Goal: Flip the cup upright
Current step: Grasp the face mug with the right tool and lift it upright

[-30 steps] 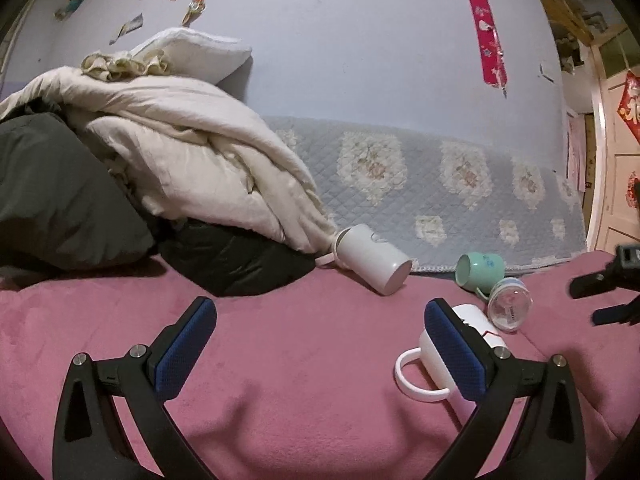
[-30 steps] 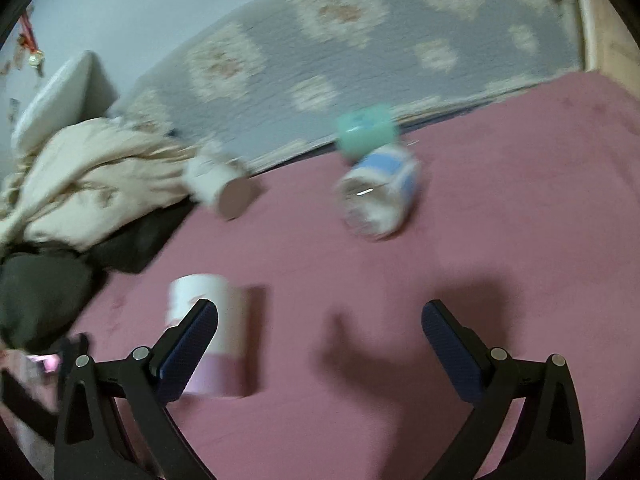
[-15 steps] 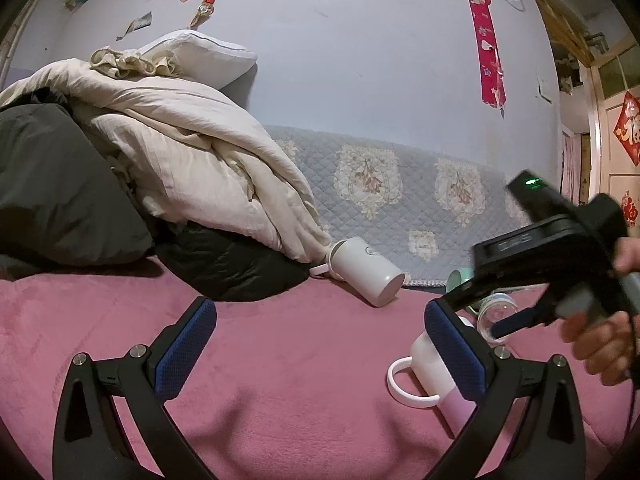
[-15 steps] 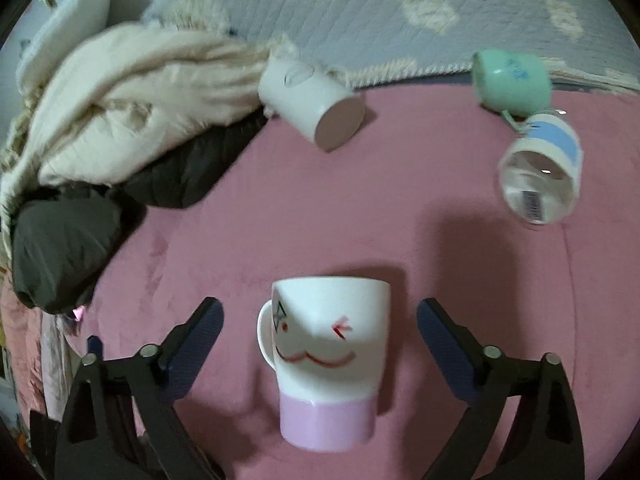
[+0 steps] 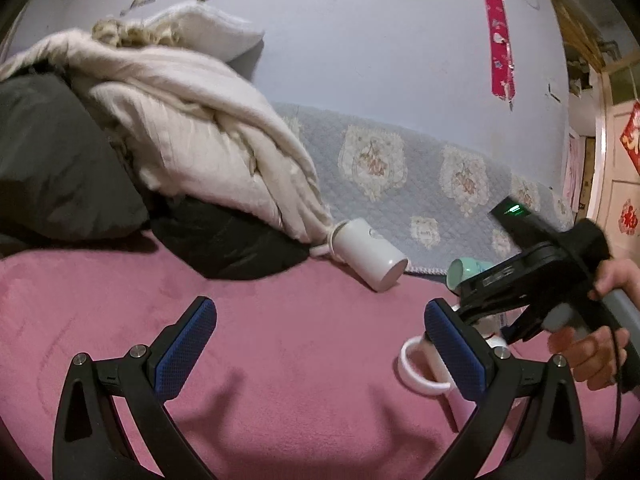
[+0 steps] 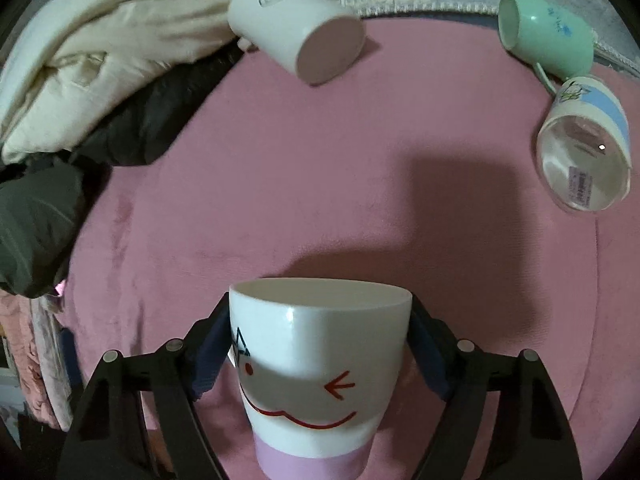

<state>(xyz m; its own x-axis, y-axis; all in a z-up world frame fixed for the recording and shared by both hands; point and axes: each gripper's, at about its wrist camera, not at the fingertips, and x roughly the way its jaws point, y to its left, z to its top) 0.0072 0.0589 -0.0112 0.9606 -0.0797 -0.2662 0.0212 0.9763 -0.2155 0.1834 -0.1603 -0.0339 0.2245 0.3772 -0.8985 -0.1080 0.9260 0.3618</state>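
Note:
A white mug with a winking red face and a lilac base (image 6: pixel 320 364) lies on its side on the pink blanket (image 6: pixel 320 200). My right gripper (image 6: pixel 320 344) is shut on it, blue pads against both sides near the rim. In the left wrist view its white handle (image 5: pixel 416 372) shows behind my left gripper's right finger, with the right gripper (image 5: pixel 532 288) and a hand above it. My left gripper (image 5: pixel 320 344) is open and empty, low over the blanket to the mug's left.
Three other cups lie on their sides at the back: a plain white mug (image 6: pixel 300 36), a mint green cup (image 6: pixel 548 36) and a clear glass with a blue band (image 6: pixel 584 152). A heap of cream and dark bedding (image 5: pixel 140 128) fills the left. A quilted grey cover (image 5: pixel 420 184) lines the wall.
My right gripper has moved down over the face mug and closed on its sides. The left gripper has stayed nearly still.

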